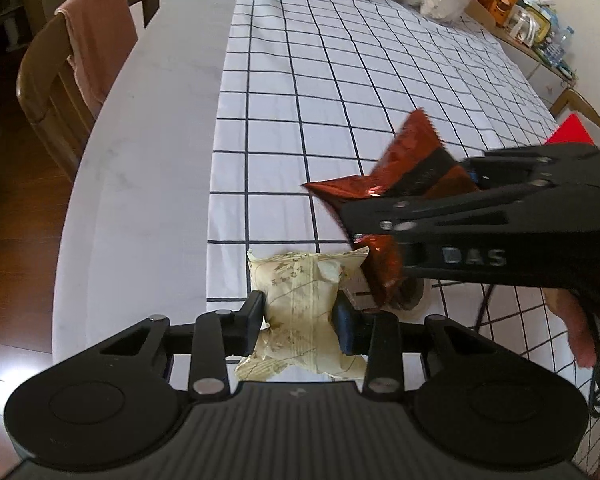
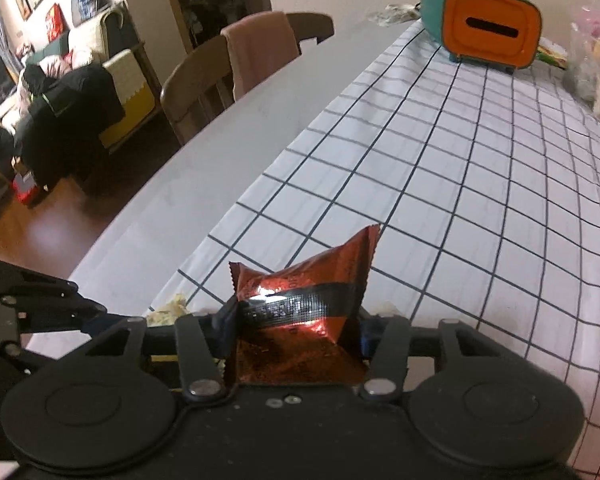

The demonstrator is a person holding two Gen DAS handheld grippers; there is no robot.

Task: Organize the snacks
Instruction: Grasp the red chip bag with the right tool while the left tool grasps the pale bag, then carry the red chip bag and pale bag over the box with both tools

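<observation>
Left wrist view: my left tongs point(image 1: 298, 320) are clamped on a cream snack packet point(image 1: 300, 300), which sits at the near edge of the checked cloth point(image 1: 340, 80) on the desk point(image 1: 140, 160). Just to the right of that packet, my right tongs point(image 1: 364, 216) pinch a red snack packet point(image 1: 412, 164) and hold it clear of the cloth. The right wrist view agrees: the red packet point(image 2: 304, 312) is squeezed across its dark band between both pads of my right tongs point(image 2: 296, 332).

So I judge the sorting barely begun. Both packets are gripped, neither is put anywhere yet. An orange-and-teal box point(image 2: 488, 32) with a slot stands at the far end of the cloth from the cream packet; it may be where they go, though I cannot tell.
</observation>
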